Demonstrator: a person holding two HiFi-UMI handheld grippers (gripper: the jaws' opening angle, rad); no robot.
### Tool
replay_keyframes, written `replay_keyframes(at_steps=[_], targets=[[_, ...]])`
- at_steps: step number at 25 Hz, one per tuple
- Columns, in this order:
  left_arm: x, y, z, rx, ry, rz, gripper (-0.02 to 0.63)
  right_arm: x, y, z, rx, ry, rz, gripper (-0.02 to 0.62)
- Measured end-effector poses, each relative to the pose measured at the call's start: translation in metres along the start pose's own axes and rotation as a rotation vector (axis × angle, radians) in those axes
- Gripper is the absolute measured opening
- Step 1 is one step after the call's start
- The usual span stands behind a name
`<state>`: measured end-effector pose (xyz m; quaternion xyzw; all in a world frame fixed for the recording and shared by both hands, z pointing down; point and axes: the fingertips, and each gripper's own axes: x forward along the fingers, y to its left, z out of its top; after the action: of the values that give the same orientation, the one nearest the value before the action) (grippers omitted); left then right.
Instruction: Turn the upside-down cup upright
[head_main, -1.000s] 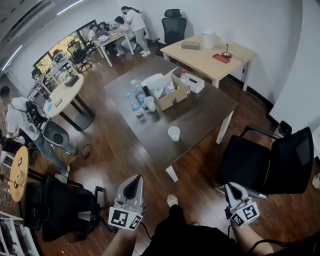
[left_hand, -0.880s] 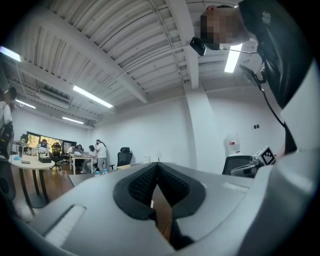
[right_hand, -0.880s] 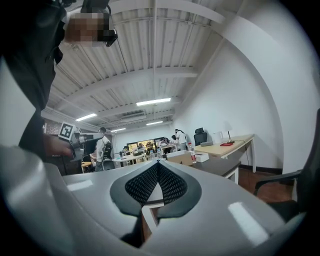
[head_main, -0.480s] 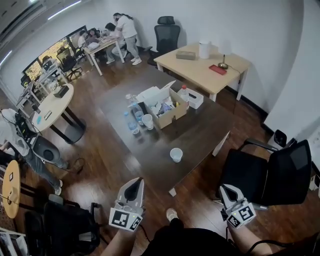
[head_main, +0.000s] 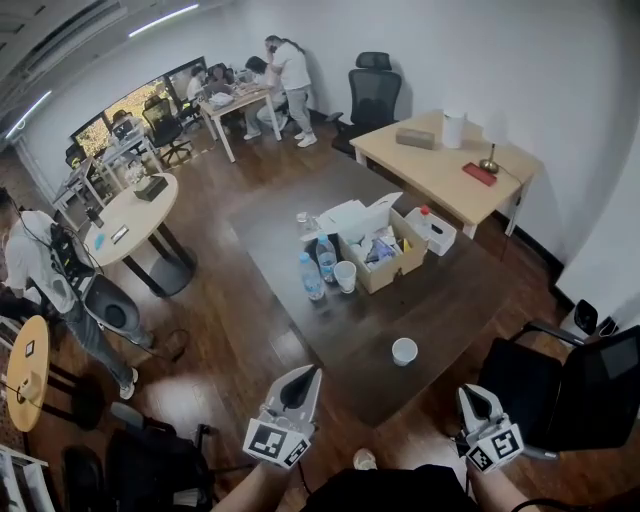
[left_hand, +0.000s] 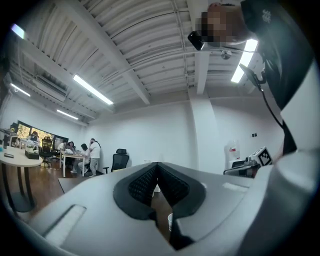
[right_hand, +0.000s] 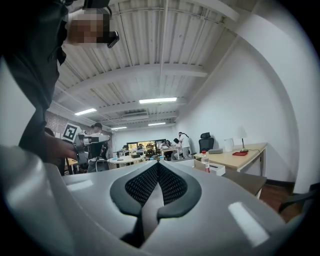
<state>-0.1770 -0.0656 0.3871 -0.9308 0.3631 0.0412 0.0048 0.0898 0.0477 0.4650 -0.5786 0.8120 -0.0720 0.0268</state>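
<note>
A white paper cup (head_main: 404, 351) stands alone near the front edge of the dark table (head_main: 450, 300). Through the gap under the left jaws a sliver of that cup (left_hand: 170, 221) shows. My left gripper (head_main: 308, 371) is held level at the bottom of the head view, short of the table's near corner, its jaws shut and empty. My right gripper (head_main: 468, 393) is at the lower right, below and right of the cup, also shut with nothing in it. In their own views the left gripper (left_hand: 157, 165) and right gripper (right_hand: 158, 164) have their pads meeting at the tips.
On the table stand an open cardboard box (head_main: 385, 255), water bottles (head_main: 312, 276) and a second cup (head_main: 345, 275). A black office chair (head_main: 575, 385) is at the right, another chair (head_main: 150, 465) at the lower left. A round table (head_main: 130, 210), a light desk (head_main: 450, 165) and people lie farther off.
The table and cup have come nearer and shifted right and down in the head view. Both grippers have travelled forward with the person, staying shut.
</note>
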Motion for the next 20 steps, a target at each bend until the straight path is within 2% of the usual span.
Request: replay_keyframes(at_steps=[5, 10, 14, 20], targets=[[0.017, 0.012, -0.024, -0.059, -0.017, -0.005, 0.000, -0.013, -0.022, -0.006, -0.091, 0.040, -0.020, 0.002], [0.013, 0.020, -0.017, -0.078, -0.071, 0.006, 0.000, -0.007, -0.039, 0.008, -0.079, 0.071, -0.083, 0.002], [0.009, 0.028, 0.006, -0.051, -0.100, 0.032, 0.000, 0.027, -0.023, 0.022, -0.081, 0.066, -0.006, 0.002], [0.008, 0.031, 0.007, -0.032, -0.056, 0.082, 0.000, 0.076, -0.028, -0.002, -0.067, 0.140, 0.103, 0.002]])
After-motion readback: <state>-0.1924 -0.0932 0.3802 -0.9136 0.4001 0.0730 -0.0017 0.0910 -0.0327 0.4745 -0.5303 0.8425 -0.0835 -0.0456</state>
